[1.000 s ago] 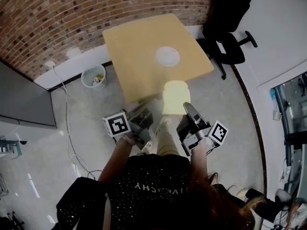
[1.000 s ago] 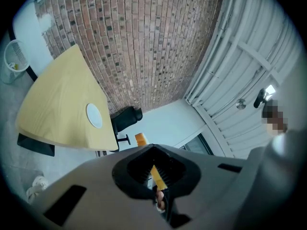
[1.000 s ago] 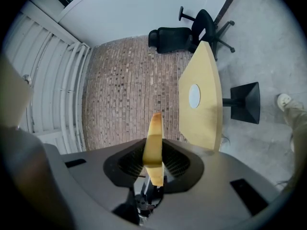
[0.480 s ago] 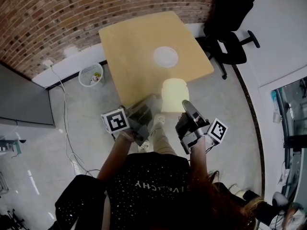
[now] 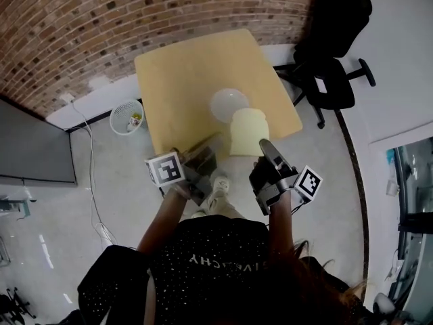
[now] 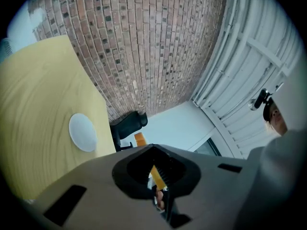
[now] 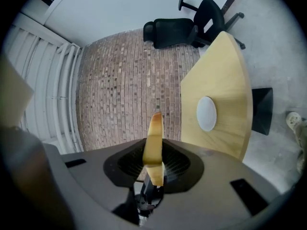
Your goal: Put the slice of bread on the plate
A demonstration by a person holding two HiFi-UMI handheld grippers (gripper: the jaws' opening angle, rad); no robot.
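Note:
The slice of bread [image 5: 247, 132] is pale with a tan crust and lies flat over the table's near edge, just short of the white plate [image 5: 228, 104]. My right gripper [image 5: 264, 147] is shut on the slice's near right edge. In the right gripper view the bread [image 7: 154, 143] stands edge-on between the jaws, with the plate [image 7: 206, 113] beyond it on the table. My left gripper [image 5: 211, 147] hovers to the left of the slice, over the table's near edge. Its jaws look close together, and their gap is unclear. The left gripper view shows the plate [image 6: 82, 132] and an orange sliver [image 6: 139, 139] past the jaws.
The light wooden table [image 5: 176, 80] stands against a brick wall. A black office chair [image 5: 331, 53] sits at its right. A white waste basket [image 5: 126, 116] stands on the floor at its left, with a cable running nearby. The person's shoe [image 5: 218, 183] shows between the grippers.
Both grippers and the bread have moved forward toward the table. The slice now reaches over the table's edge and nearly touches the plate.

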